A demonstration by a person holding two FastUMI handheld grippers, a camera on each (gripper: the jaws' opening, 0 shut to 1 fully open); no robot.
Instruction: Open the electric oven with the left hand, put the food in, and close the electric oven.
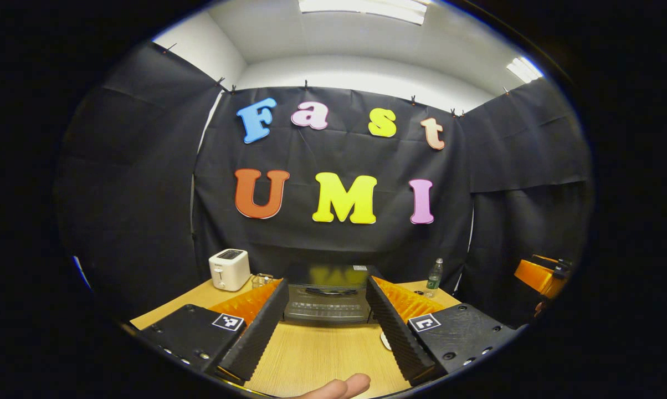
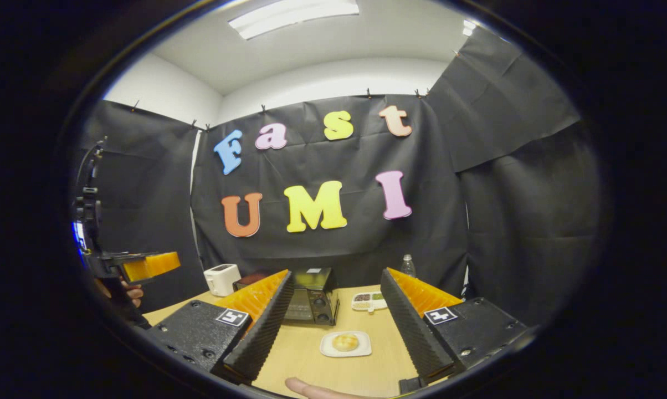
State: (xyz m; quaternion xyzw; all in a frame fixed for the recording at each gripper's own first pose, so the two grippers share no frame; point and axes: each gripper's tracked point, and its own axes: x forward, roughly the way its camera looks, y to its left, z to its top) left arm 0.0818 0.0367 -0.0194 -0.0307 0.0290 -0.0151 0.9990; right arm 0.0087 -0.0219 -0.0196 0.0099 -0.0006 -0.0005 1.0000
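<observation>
Got my left tongs wide open and lined up on the closed electric oven at the table's back, right tongs also open, empty, hovering over the bun on its plate.

My light wood-grain matt tabletop carries a glossy black glass-fronted electric oven and a smooth white plastic toaster.

1. Left gripper: ribbed fingers on black blocks fastened with screws.
2. Each block carried a square black-and-white marker.
3. Right gripper: same build and markers.
</observation>
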